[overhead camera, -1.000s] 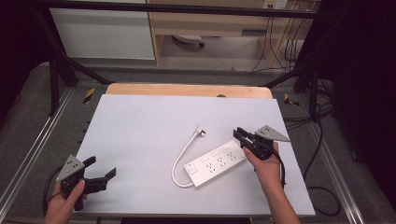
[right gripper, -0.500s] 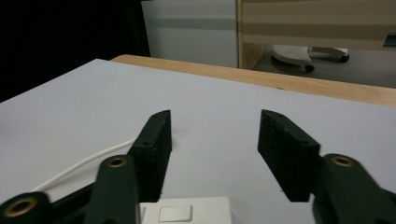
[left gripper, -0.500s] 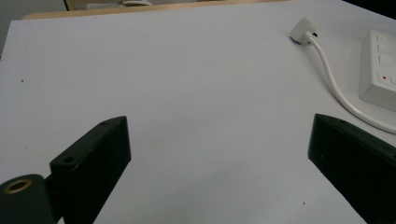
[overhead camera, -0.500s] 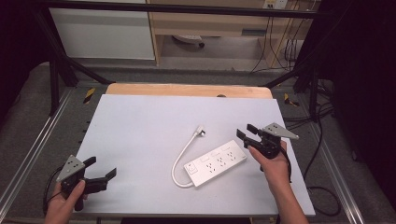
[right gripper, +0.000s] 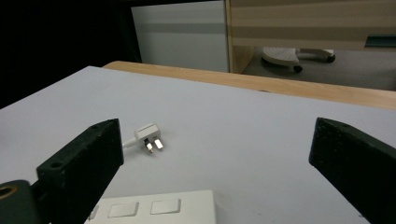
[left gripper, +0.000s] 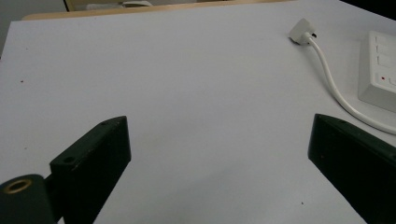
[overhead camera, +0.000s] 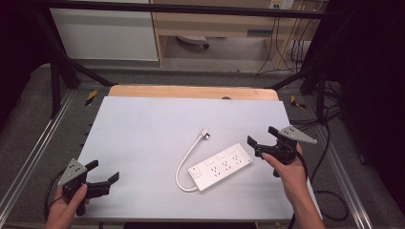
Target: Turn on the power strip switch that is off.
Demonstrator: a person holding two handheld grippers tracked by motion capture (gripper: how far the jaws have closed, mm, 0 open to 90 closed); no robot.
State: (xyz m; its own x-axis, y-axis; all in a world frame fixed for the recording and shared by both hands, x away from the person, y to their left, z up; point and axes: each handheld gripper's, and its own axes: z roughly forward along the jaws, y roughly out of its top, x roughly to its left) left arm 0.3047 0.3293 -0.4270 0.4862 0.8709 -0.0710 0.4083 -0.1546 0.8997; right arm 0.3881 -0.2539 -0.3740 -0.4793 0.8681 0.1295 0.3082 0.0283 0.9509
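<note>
The left gripper (overhead camera: 102, 172) is held by the left hand (overhead camera: 67, 210) low at the near left corner, with its jaws spread wide and nothing between them. The right gripper (overhead camera: 260, 138) is held by the right hand (overhead camera: 289, 169) at the right side, raised a little, its jaws also wide apart and empty.

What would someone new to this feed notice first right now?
The white power strip lies right of centre on the pale table, its cable curling to a plug behind it. The right hand-held gripper hovers open beside the strip's right end, apart from it; the left hand-held gripper waits open near the front-left corner.
</note>
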